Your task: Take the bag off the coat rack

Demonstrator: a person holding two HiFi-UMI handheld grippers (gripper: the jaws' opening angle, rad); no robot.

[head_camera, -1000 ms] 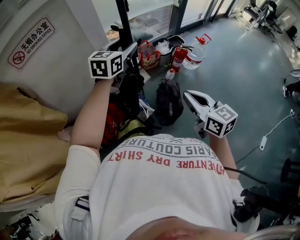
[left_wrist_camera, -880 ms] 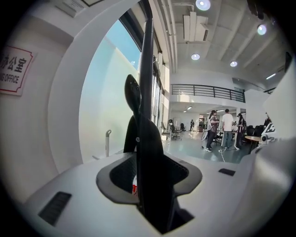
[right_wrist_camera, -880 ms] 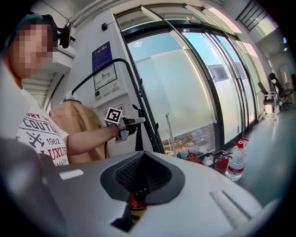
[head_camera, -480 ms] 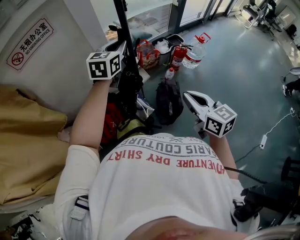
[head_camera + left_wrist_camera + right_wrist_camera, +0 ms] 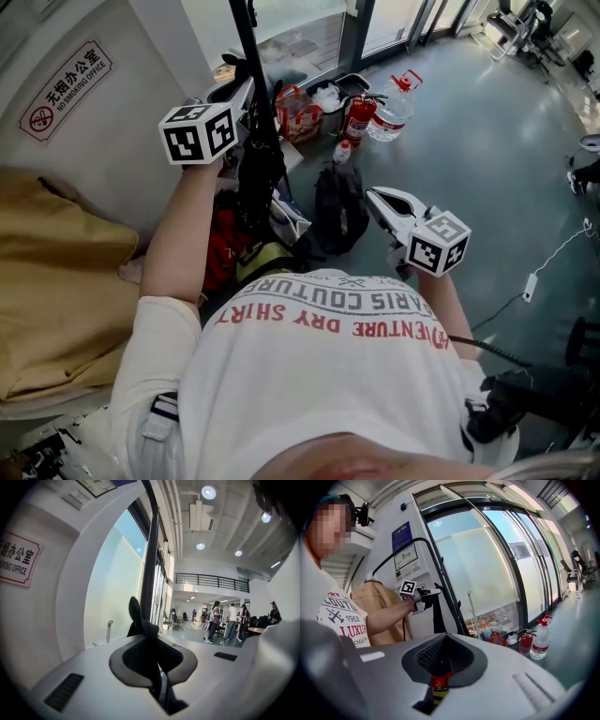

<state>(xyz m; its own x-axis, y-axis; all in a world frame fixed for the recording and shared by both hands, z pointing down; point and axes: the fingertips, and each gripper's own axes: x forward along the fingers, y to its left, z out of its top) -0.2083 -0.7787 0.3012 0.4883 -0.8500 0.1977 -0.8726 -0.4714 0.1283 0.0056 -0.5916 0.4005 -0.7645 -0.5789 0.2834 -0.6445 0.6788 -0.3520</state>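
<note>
Closing on a thin black strap [image 5: 149, 644], the left gripper [image 5: 246, 96] has its jaws nearly together with only that webbing between them. So narrow a bite could slip once the load comes on. The bag [image 5: 255, 183] hangs against the coat rack [image 5: 242, 33] pole, and its strap may catch there when lifted. The right gripper [image 5: 377, 199], pressed shut and empty, hangs well apart, so it is no help if the bag drops.

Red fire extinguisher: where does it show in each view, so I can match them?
Head view: red fire extinguisher upper centre, on the floor beside the clear water bottle.
Left gripper view: not in it.
Right gripper view: lower right, left of the bottle.
Shared landmark: black coat rack pole.
</note>
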